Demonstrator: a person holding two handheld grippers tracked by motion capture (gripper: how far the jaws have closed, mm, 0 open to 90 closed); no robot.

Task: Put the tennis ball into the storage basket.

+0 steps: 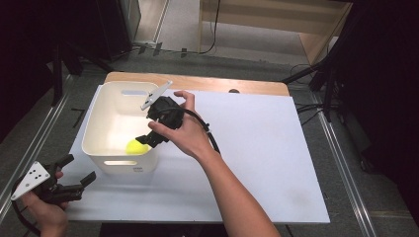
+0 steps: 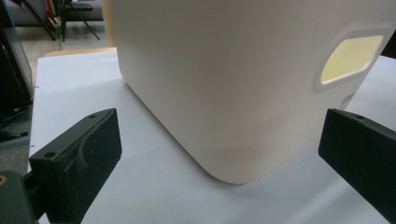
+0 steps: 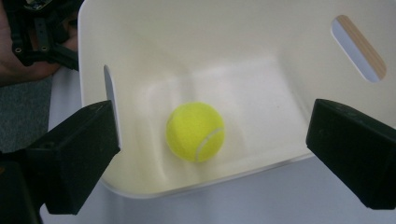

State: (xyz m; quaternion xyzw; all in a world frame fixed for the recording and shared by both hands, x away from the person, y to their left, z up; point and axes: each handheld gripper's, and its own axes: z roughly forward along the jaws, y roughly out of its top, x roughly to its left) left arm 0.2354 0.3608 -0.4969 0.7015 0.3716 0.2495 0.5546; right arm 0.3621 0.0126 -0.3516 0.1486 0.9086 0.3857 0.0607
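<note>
Tennis ball [image 3: 195,131] in bin [image 3: 261,28] — right tool [image 3: 205,154] open

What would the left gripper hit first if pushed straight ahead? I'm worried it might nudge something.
Probably the white bin: its rounded near corner sits directly between the left gripper's open jaws, with bare white tabletop before it.

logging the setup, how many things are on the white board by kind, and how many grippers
yellow tennis ball: 1, lying in the bin
white bin: 1
grippers: 2, left gripper and right gripper, both open
total: 4
</note>
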